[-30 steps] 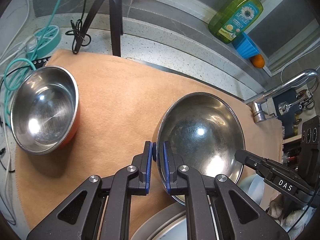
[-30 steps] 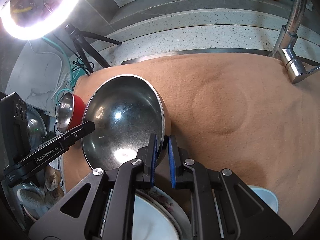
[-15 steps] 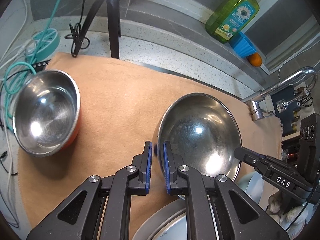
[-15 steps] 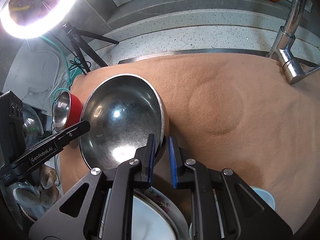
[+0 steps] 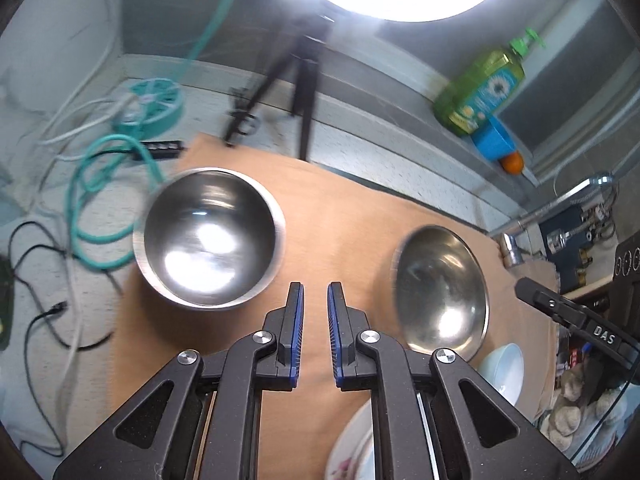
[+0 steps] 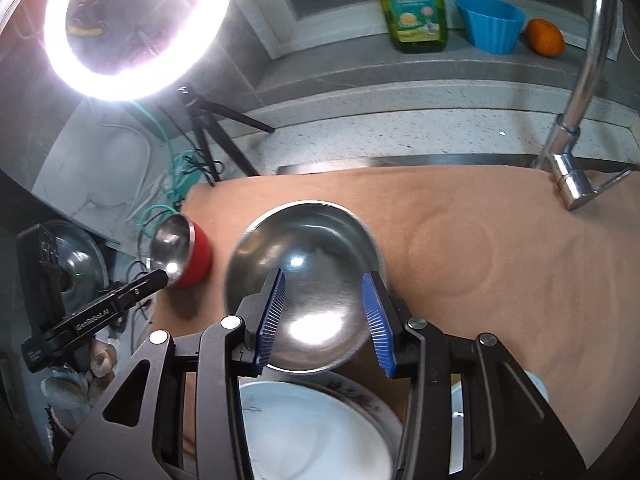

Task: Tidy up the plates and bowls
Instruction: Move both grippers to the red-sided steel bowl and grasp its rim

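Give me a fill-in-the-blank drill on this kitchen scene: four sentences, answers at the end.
1. The small steel bowl has a ___ outside.
2. On the ledge, the blue cup stands between the green soap bottle and an ___.
3. The ring light is switched ___.
4. The large steel bowl is ___ inside.

Missing words: red; orange; on; empty.

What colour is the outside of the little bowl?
Red outside, shiny metal inside: the little bowl, seen best from the right wrist view.
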The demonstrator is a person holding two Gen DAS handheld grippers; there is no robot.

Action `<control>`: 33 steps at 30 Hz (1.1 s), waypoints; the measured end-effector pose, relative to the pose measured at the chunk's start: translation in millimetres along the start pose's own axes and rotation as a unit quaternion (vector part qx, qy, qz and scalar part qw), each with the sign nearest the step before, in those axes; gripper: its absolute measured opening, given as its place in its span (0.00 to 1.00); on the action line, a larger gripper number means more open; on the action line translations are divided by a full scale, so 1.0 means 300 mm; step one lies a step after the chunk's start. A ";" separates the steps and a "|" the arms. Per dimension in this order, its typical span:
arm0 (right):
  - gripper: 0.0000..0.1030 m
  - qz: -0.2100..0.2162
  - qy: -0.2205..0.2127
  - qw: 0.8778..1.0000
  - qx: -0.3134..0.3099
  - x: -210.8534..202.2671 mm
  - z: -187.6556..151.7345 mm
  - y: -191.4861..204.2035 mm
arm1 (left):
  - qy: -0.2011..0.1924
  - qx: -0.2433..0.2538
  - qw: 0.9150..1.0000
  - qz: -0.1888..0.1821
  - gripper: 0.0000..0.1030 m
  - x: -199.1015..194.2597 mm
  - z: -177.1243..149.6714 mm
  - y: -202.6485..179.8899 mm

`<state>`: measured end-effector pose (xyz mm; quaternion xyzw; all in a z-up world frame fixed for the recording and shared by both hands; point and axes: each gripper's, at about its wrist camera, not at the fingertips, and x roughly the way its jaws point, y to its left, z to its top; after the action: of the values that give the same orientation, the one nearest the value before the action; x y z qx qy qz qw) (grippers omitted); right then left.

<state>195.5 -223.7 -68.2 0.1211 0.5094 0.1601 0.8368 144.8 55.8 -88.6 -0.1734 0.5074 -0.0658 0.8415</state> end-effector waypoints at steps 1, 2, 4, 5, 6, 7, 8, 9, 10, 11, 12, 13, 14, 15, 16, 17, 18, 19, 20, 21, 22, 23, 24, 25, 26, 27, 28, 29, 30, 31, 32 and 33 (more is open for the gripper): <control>0.43 0.005 -0.001 1.000 -0.005 0.001 0.003 0.022 | -0.004 -0.004 1.000 0.004 0.10 -0.011 0.004 0.024; 0.43 0.011 -0.001 1.000 -0.011 0.005 0.007 0.046 | -0.006 -0.010 1.000 0.009 0.10 -0.021 0.009 0.049; 0.43 0.024 0.002 1.000 -0.020 0.016 0.016 0.099 | -0.011 -0.026 0.999 0.016 0.10 -0.035 0.016 0.105; 0.43 0.030 0.004 0.999 -0.026 0.025 0.021 0.129 | -0.012 -0.033 0.999 0.020 0.10 -0.041 0.021 0.130; 0.43 0.035 0.007 0.999 -0.031 0.036 0.024 0.159 | -0.014 -0.039 0.999 0.024 0.10 -0.044 0.026 0.155; 0.43 0.040 0.010 0.998 -0.037 0.049 0.029 0.186 | -0.015 -0.044 0.999 0.027 0.10 -0.046 0.031 0.177; 0.43 0.044 0.014 0.998 -0.043 0.065 0.035 0.216 | -0.016 -0.050 0.998 0.030 0.10 -0.048 0.035 0.198; 0.43 0.046 0.018 0.998 -0.048 0.077 0.035 0.245 | -0.016 -0.056 0.998 0.033 0.10 -0.048 0.040 0.219; 0.43 0.047 0.021 0.997 -0.051 0.092 0.037 0.267 | -0.016 -0.059 0.997 0.035 0.10 -0.050 0.043 0.239; 0.43 0.050 0.026 0.997 -0.056 0.114 0.042 0.295 | -0.016 -0.062 0.997 0.036 0.10 -0.048 0.049 0.253; 0.43 0.053 0.030 0.996 -0.060 0.132 0.043 0.318 | -0.015 -0.065 0.997 0.036 0.10 -0.045 0.055 0.267; 0.43 0.054 0.034 0.996 -0.062 0.149 0.044 0.337 | -0.014 -0.069 0.997 0.036 0.10 -0.044 0.058 0.281; 0.43 0.056 0.039 0.996 -0.064 0.173 0.047 0.359 | -0.012 -0.072 0.997 0.035 0.10 -0.040 0.064 0.292; 0.43 0.058 0.044 0.995 -0.065 0.192 0.049 0.375 | -0.010 -0.075 0.997 0.032 0.10 -0.037 0.068 0.303; 0.43 0.060 0.049 0.995 -0.065 0.211 0.050 0.385 | -0.008 -0.078 0.996 0.029 0.10 -0.034 0.071 0.315; 0.43 0.061 0.054 0.995 -0.064 0.232 0.052 0.396 | -0.007 -0.080 0.996 0.026 0.10 -0.032 0.073 0.326; 0.43 0.062 0.060 0.994 -0.062 0.254 0.053 0.405 | -0.005 -0.082 0.996 0.025 0.10 -0.027 0.077 0.331; 0.43 0.064 0.064 0.994 -0.060 0.270 0.055 0.412 | -0.004 -0.083 0.996 0.025 0.11 -0.025 0.079 0.336; 0.43 0.067 0.069 0.994 -0.058 0.291 0.057 0.422 | -0.003 -0.084 0.996 0.025 0.14 -0.022 0.083 0.342; 0.43 0.068 0.073 0.993 -0.057 0.304 0.059 0.426 | -0.002 -0.086 0.996 0.024 0.16 -0.016 0.086 0.347; 0.43 0.069 0.076 0.993 -0.056 0.318 0.062 0.433 | 0.000 -0.088 0.996 0.023 0.16 -0.009 0.089 0.348; 0.43 0.069 0.081 0.993 -0.056 0.336 0.064 0.441 | 0.002 -0.090 0.996 0.022 0.16 -0.002 0.093 0.352; 0.43 0.068 0.084 0.992 -0.057 0.350 0.065 0.445 | 0.004 -0.091 0.996 0.022 0.16 0.005 0.095 0.355; 0.43 0.067 0.088 0.992 -0.058 0.366 0.065 0.452 | 0.006 -0.091 0.996 0.022 0.16 0.012 0.099 0.356; 0.43 0.064 0.092 0.992 -0.059 0.383 0.067 0.459 | 0.007 -0.093 0.995 0.022 0.16 0.017 0.101 0.359; 0.43 0.062 0.096 0.992 -0.058 0.401 0.070 0.464 | 0.009 -0.094 0.995 0.023 0.16 0.025 0.103 0.362; 0.43 0.063 0.099 0.991 -0.058 0.415 0.071 0.468 | 0.011 -0.096 0.995 0.024 0.16 0.030 0.104 0.364; 0.43 0.063 0.103 0.991 -0.058 0.429 0.072 0.471 | 0.012 -0.097 0.995 0.025 0.16 0.034 0.105 0.365; 0.43 0.061 0.105 0.991 -0.057 0.442 0.073 0.472 | 0.013 -0.098 0.995 0.025 0.16 0.039 0.105 0.367; 0.43 0.057 0.105 0.991 -0.056 0.454 0.075 0.474 | 0.014 -0.099 0.995 0.025 0.16 0.044 0.107 0.369; 0.43 0.055 0.106 0.991 -0.056 0.467 0.076 0.476 | 0.015 -0.100 0.995 0.025 0.16 0.051 0.109 0.369; 0.43 0.055 0.108 0.991 -0.055 0.480 0.079 0.477 | 0.016 -0.099 0.995 0.025 0.16 0.056 0.110 0.370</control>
<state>257.7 -36.6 -122.4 0.0844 0.5797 0.2455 0.7724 174.5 161.8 -128.3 -0.2423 0.5289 0.0030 0.8134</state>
